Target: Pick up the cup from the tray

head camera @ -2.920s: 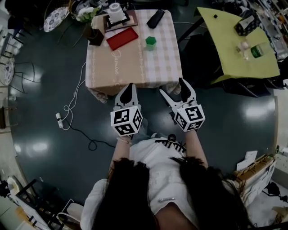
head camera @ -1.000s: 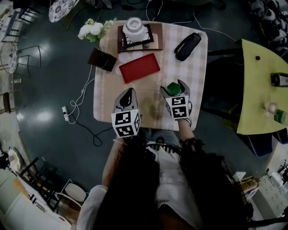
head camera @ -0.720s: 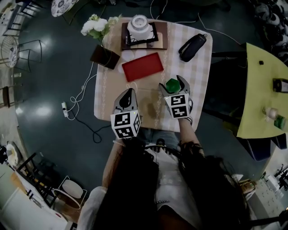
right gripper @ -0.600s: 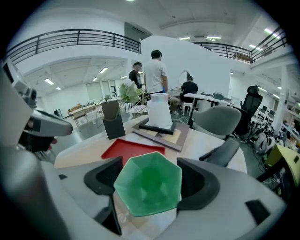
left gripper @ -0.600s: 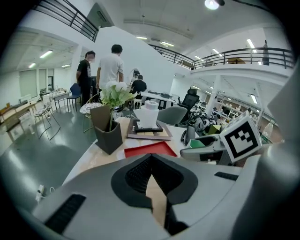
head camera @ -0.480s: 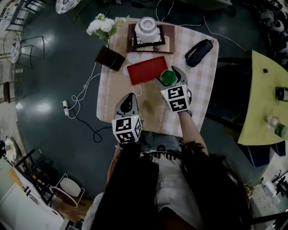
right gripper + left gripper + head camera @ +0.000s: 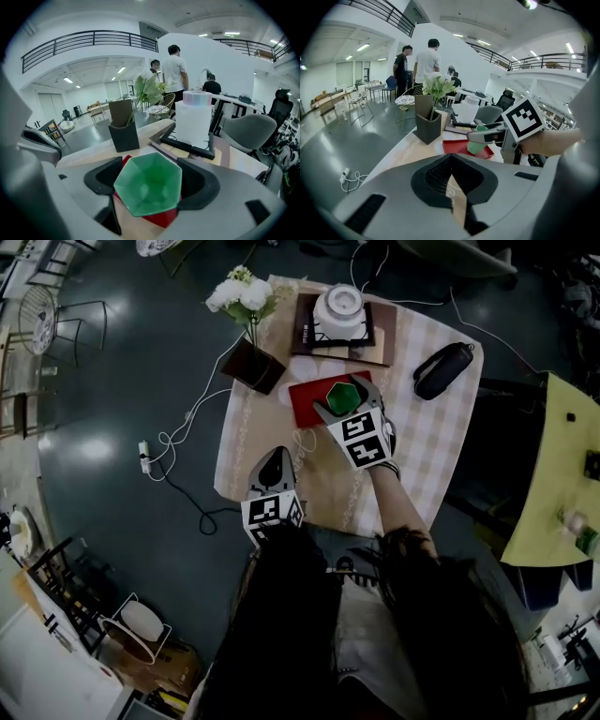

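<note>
My right gripper [image 7: 339,397] has its jaws tight on the green cup [image 7: 148,187], with the red tray [image 7: 304,397] just under them. My left gripper [image 7: 451,165] has its jaws closed and empty over the counter [image 7: 323,476].

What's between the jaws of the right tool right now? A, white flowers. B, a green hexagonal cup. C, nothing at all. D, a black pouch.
B: the view from the right tool shows the green hexagonal cup clamped between its jaws.
</note>
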Demonstrator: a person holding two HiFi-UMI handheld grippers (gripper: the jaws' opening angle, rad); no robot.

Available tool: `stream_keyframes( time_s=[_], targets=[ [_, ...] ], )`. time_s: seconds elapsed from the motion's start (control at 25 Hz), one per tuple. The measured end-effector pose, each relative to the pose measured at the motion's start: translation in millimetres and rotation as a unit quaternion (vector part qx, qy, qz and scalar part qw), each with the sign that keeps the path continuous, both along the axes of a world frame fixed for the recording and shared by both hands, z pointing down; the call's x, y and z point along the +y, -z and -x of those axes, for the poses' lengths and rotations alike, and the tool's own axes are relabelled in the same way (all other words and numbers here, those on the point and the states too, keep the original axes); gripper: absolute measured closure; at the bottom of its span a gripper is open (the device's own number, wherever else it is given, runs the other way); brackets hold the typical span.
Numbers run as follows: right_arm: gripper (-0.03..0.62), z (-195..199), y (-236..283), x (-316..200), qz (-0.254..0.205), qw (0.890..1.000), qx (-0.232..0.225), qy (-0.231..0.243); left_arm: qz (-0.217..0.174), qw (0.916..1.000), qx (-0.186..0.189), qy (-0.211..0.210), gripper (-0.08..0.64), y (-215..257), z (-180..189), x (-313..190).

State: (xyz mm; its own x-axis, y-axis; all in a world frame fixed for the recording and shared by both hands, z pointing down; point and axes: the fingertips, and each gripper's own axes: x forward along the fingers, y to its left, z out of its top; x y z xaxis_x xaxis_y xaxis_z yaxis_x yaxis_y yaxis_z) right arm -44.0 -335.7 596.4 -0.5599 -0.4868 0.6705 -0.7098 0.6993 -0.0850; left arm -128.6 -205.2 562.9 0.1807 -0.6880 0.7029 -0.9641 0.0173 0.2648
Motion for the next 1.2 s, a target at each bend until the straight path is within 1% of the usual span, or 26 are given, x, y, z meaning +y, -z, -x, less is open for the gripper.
stream_keyframes(
  time_s=[0.12,0.24,0.36,0.44,0.56,0.68,0.8,0.88,1.04,1.2],
  targets=[
    [0.224,5.2,-7.4,1.1,-0.006,1.000,-0.002,0.007,0.005,1.0000,0.004,-0.004,0.554,-5.1,-1.2,-1.3],
    [0.224,6.8,-9.8,0.7,-0.001,1.000,-0.012,0.004,0.005,0.9998,-0.005,-0.019,0.554,-7.1,-6.6,-4.5],
    [0.224,9.6,-11.0,-1.0,-0.006,1.000,-0.002,0.021,0.006,0.9997,0.005,-0.023,0.554,-9.5,-12.6,-6.5],
    [0.222,10.3,-10.7,-0.3,-0.007,1.000,-0.007,0.024,0.005,0.9996,0.010,-0.026,0.554,-9.5,-16.4,-5.4],
    [0.212,8.9,-0.1,-1.9,-0.008,0.999,-0.034,0.004,0.002,0.9995,0.012,-0.028,0.554,-6.2,-16.7,-2.3],
    [0.201,2.7,26.7,-2.9,-0.032,0.997,-0.068,-0.013,-0.003,0.9995,0.009,-0.029,0.554,-1.2,-13.9,1.2],
    [0.201,-13.3,63.9,-3.9,-0.059,0.990,-0.118,-0.046,-0.009,0.9996,0.007,-0.027,0.554,4.7,-10.2,3.7],
    [0.201,-24.6,84.7,-3.5,-0.074,0.985,-0.138,-0.067,-0.016,0.9995,0.006,-0.025,0.554,9.7,-7.3,3.7],
    [0.201,-40.5,106.5,6.0,-0.095,0.982,-0.137,-0.088,-0.040,0.9989,0.008,-0.024,0.554,23.3,-5.4,0.2],
    [0.201,-46.8,115.9,16.5,-0.100,0.981,-0.135,-0.101,-0.069,0.9966,0.004,-0.045,0.554,42.7,-15.5,-14.0]
  ],
)
